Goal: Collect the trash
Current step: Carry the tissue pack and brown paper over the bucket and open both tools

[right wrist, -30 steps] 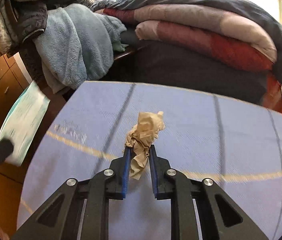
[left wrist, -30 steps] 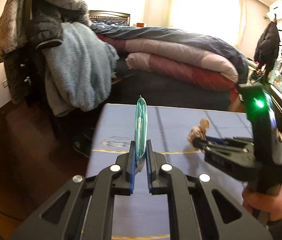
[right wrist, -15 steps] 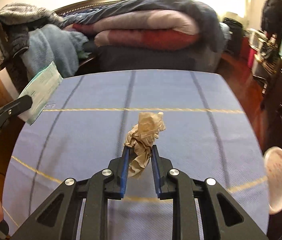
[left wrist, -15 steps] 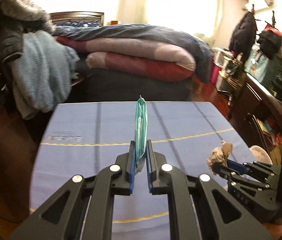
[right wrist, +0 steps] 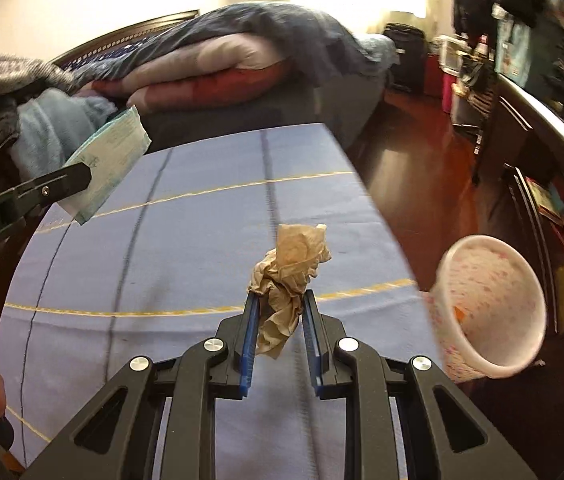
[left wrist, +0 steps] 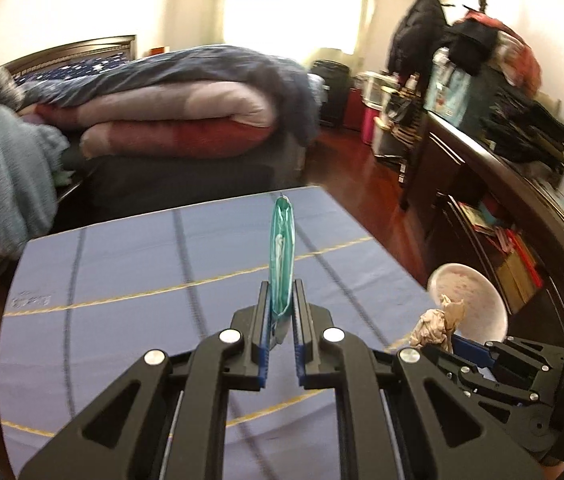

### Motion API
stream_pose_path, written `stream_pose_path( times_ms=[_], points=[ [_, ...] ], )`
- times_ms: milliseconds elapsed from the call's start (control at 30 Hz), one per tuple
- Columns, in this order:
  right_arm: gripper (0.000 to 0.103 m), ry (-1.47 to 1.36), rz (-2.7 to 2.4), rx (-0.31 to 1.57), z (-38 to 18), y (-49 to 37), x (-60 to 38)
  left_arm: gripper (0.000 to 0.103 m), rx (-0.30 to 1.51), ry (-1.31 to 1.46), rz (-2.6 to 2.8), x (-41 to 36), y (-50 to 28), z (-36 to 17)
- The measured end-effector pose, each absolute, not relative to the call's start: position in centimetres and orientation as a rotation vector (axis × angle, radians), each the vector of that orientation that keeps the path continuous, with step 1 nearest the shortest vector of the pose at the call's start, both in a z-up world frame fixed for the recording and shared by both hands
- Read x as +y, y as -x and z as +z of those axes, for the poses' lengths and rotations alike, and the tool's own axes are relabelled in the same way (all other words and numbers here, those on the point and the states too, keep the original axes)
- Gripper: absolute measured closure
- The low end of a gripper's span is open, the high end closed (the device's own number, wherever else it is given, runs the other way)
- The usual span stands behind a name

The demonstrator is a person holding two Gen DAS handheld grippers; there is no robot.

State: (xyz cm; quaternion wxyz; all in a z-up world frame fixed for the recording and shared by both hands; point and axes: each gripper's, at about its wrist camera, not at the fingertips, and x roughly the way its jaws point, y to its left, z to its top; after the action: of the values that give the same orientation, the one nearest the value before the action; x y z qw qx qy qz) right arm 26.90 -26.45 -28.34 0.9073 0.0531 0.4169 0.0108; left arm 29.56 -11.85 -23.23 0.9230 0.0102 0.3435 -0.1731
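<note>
beside the table (right wrist: 185, 240), bin (right wrist: 490, 312) blurred, its base cut off.

Home bedroom: bed (left wrist: 129, 128) with piled quilts (left wrist: 177, 120), hung coats (left wrist: 414, 28)

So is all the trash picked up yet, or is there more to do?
Picked up, yes: the blue tablecloth shows no litter. In hand: the left tongs pinch a teal wipes packet, and the right tongs pinch a crumpled brown paper. Left to do: both pieces have yet to be dropped, probably into the white speckled bin standing beside the table.
</note>
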Motion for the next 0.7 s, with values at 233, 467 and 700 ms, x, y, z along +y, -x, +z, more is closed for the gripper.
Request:
stream_pose_path(
  times_ms=[233,467,700],
  points=[
    [0.08,-0.181,-0.076,0.84,-28.6,-25.7,-32.3,0.092,0.711,-0.08,-0.477,-19.4,-29.0,-23.4],
    [0.08,-0.241,-0.186,0.825,-29.2,-24.2,-38.3,0.092,0.719,-0.12,-0.596,-26.0,-29.0,-24.0],
    [0.08,-0.27,-0.28,0.804,-29.3,-23.3,-42.7,0.092,0.724,-0.151,-0.7,-31.8,-29.3,-24.5]
  ],
)
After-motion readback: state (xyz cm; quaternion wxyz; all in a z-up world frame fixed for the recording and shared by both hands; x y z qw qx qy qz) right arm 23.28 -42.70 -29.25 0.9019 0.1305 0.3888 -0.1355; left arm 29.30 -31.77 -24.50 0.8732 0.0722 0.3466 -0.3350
